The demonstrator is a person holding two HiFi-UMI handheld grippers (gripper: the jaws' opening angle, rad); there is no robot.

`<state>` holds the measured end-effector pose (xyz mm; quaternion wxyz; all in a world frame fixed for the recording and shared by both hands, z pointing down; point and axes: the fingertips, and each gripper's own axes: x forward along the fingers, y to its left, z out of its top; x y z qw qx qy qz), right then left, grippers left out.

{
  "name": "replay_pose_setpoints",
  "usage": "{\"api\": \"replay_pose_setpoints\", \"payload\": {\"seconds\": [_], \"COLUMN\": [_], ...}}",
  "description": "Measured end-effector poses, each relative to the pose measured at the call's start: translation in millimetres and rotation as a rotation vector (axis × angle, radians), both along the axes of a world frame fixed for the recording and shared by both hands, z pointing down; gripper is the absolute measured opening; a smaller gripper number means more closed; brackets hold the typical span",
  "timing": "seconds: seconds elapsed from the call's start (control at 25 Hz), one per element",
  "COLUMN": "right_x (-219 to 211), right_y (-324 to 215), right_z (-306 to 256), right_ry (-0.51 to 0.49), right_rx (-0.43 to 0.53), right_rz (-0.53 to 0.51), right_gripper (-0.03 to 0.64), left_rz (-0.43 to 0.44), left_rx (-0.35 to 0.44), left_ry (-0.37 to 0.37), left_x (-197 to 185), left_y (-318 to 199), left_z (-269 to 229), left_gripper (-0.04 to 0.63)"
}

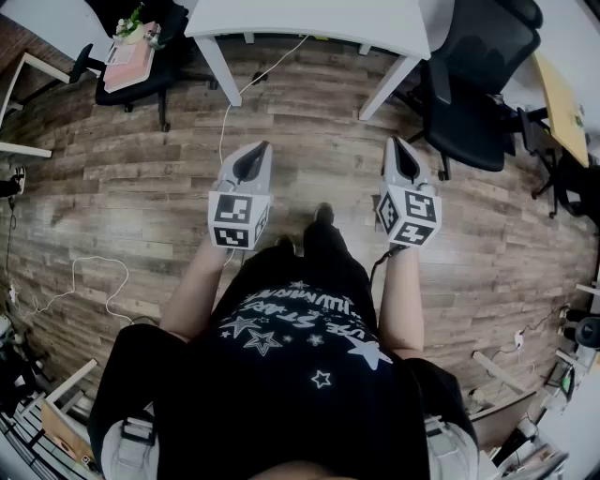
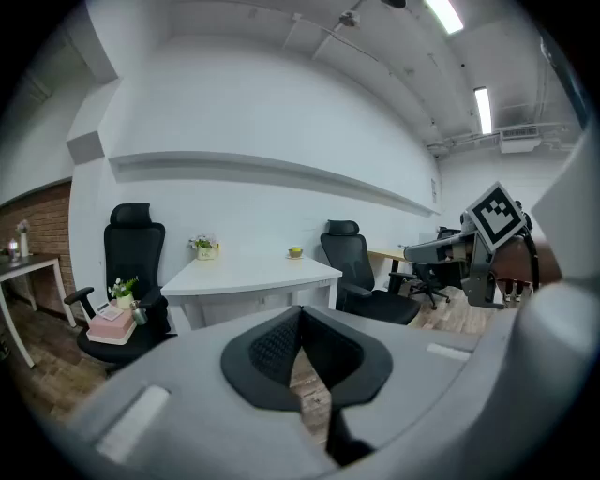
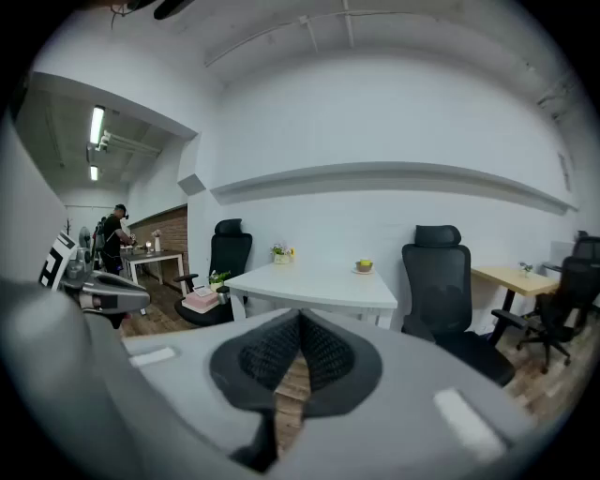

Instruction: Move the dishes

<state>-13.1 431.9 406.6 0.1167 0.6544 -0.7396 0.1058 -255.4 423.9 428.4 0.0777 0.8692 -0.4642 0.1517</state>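
A small bowl (image 2: 295, 251) with something yellow-green in it sits on the white table (image 2: 253, 276); it also shows as the bowl (image 3: 364, 266) on the table (image 3: 319, 284) in the right gripper view. Both grippers are held level over the wood floor, well short of the table (image 1: 309, 23). My left gripper (image 1: 251, 157) is shut with nothing in it, its black pads (image 2: 272, 342) meeting at the tips. My right gripper (image 1: 401, 150) is likewise shut and empty, its pads (image 3: 323, 349) touching. Each gripper shows in the other's view, the right gripper (image 2: 473, 253) and the left gripper (image 3: 98, 291).
A small flower pot (image 2: 202, 247) stands on the table. Black office chairs (image 1: 478, 84) flank it; the left chair (image 1: 131, 61) carries pink boxes and a plant. A wooden desk (image 1: 561, 94) is at right. Cables (image 1: 94, 286) lie on the floor. A person (image 3: 112, 234) stands far off.
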Motion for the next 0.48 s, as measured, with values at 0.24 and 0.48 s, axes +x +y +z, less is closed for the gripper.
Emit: {"api": "replay_pose_setpoints", "payload": {"seconds": [0.24, 0.48], "right_x": [1.0, -10.3], "right_y": [-5.4, -4.2], "right_z": [1.6, 8.5], "right_ry": [0.013, 0.016], "right_rx": [-0.014, -0.03], "right_rz": [-0.003, -0.007], "right_gripper": [0.003, 0.003], "left_rz": [-0.011, -0.037], "left_rx": [-0.003, -0.044], "left_ry": [0.015, 0.048], "left_x": [-3.5, -15.4], "left_y": [-4.0, -4.4], "left_z": [-0.4, 9.4], "left_gripper": [0.011, 0.011]}}
